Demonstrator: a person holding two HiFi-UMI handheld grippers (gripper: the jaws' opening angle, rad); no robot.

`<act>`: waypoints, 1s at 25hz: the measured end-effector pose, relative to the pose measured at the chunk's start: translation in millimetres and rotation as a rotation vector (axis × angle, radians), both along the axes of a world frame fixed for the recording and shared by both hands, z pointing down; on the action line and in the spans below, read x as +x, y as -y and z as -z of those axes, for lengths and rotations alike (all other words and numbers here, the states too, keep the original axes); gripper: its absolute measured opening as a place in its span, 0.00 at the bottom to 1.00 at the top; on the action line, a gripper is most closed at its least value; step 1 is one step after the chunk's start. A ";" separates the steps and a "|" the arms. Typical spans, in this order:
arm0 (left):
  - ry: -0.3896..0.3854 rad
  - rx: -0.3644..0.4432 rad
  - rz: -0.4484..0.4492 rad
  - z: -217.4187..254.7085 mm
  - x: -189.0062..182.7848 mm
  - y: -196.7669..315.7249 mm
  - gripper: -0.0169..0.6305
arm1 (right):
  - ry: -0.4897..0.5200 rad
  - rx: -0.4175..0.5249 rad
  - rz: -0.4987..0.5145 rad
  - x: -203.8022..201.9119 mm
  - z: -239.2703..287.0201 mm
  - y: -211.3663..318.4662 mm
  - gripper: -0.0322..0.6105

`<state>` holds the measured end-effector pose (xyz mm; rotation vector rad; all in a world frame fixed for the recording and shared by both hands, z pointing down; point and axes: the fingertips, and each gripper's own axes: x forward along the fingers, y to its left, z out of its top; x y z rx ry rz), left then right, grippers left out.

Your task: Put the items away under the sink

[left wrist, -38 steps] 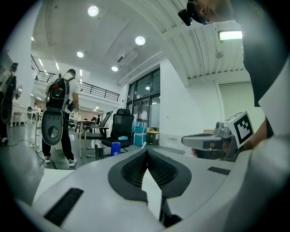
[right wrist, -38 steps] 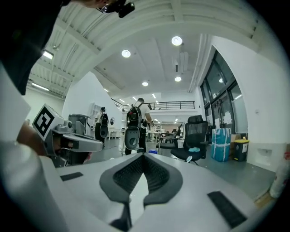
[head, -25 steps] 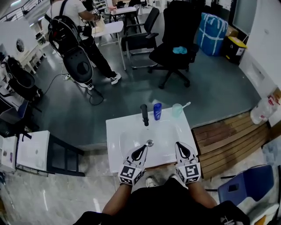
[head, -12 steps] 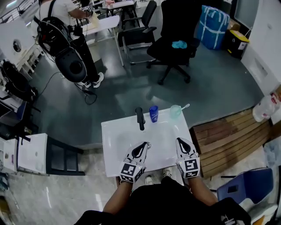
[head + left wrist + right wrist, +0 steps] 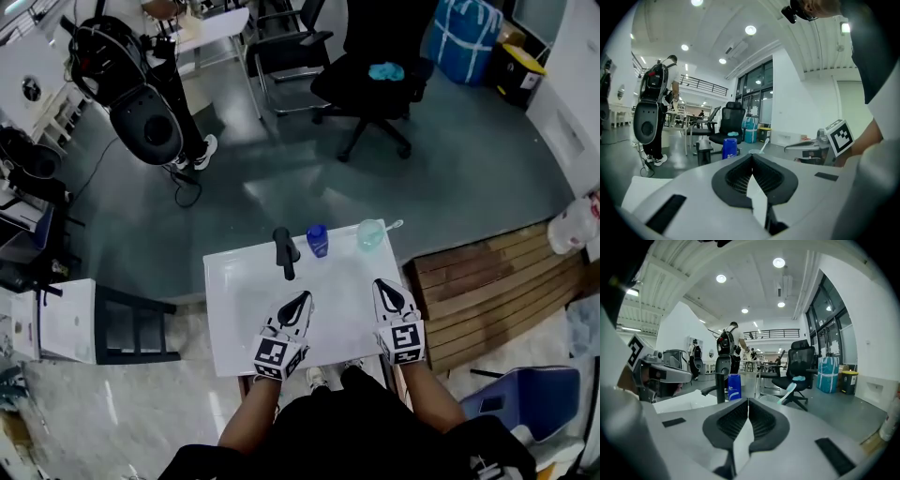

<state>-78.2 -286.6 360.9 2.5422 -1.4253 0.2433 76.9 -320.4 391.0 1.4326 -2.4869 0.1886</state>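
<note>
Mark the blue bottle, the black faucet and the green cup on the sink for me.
blue bottle (image 5: 318, 242), head view, middle of its body.
black faucet (image 5: 284, 254), head view, on its spout.
green cup (image 5: 367, 241), head view, on its side wall.

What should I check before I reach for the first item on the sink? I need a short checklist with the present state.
1. Left tongs empty: ok, shut on nothing.
2. Right tongs empty: ok, shut on nothing.
3. Tongs open for a grasp: not ok.
4. Blue bottle upright at the sink's far edge: ok.
5. Cup with toothbrush upright beside it: ok.
6. Space under the sink: cannot tell, hidden.
</note>
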 end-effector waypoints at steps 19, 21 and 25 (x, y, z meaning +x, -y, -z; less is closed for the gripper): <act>0.020 -0.095 0.036 -40.7 5.6 29.8 0.05 | -0.002 -0.133 -0.036 6.0 -72.8 84.7 0.62; 0.025 -0.110 0.032 -46.4 5.9 29.4 0.05 | -0.023 -0.142 -0.033 4.3 -83.5 96.2 0.64; 0.043 -0.134 0.038 -55.3 5.5 24.9 0.05 | -0.046 -0.156 -0.026 0.7 -96.5 115.5 0.66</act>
